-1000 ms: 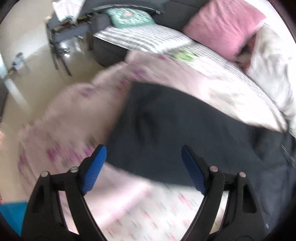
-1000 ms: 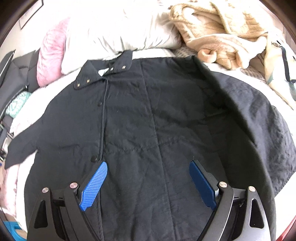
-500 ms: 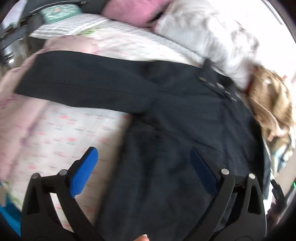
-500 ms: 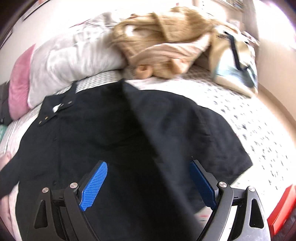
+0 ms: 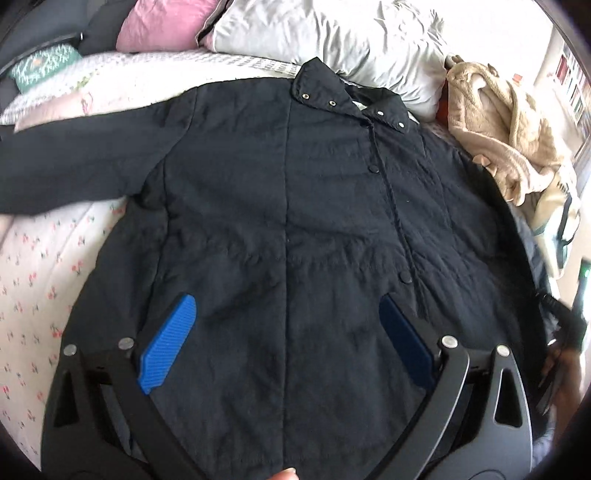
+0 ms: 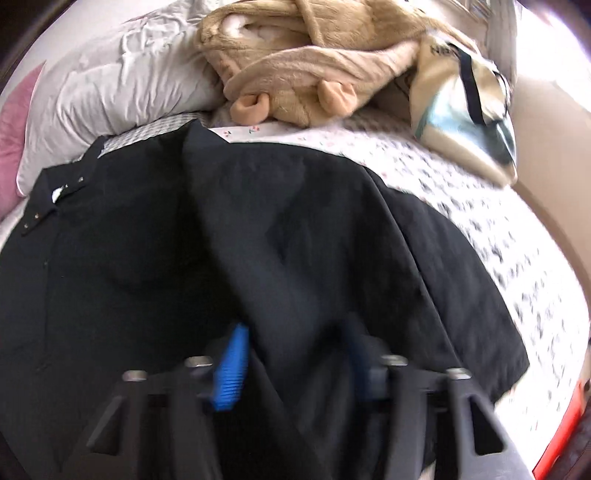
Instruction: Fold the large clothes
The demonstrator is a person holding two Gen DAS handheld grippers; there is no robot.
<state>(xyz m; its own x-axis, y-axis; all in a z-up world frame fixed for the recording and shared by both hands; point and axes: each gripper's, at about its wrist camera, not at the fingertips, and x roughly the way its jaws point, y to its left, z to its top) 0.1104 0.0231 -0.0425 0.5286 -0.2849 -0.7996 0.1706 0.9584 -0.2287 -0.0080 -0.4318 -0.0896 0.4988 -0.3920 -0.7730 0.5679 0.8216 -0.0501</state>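
A black jacket point(image 5: 295, 184) lies front-up on the bed, collar toward the pillows. One sleeve stretches out to the left point(image 5: 74, 166). The other sleeve point(image 6: 295, 240) is folded in over the body. My left gripper point(image 5: 288, 332) hovers open over the jacket's lower front, with nothing between its blue pads point(image 5: 166, 347). My right gripper point(image 6: 295, 350) is over the folded sleeve, its jaws closing with a ridge of that black fabric bunched between the pads; the view is blurred.
A white pillow point(image 5: 332, 33) and a pink pillow point(image 5: 159, 26) lie at the head of the bed. A beige fleece garment point(image 6: 303, 62) and a tote bag point(image 6: 461, 99) sit at the far right. Floral bedsheet point(image 5: 37, 277) shows around the jacket.
The left view swung from the outstretched sleeve to the jacket's body, and its jaws widened a little. The right gripper moved right over the folded sleeve and its jaws narrowed onto the fabric.
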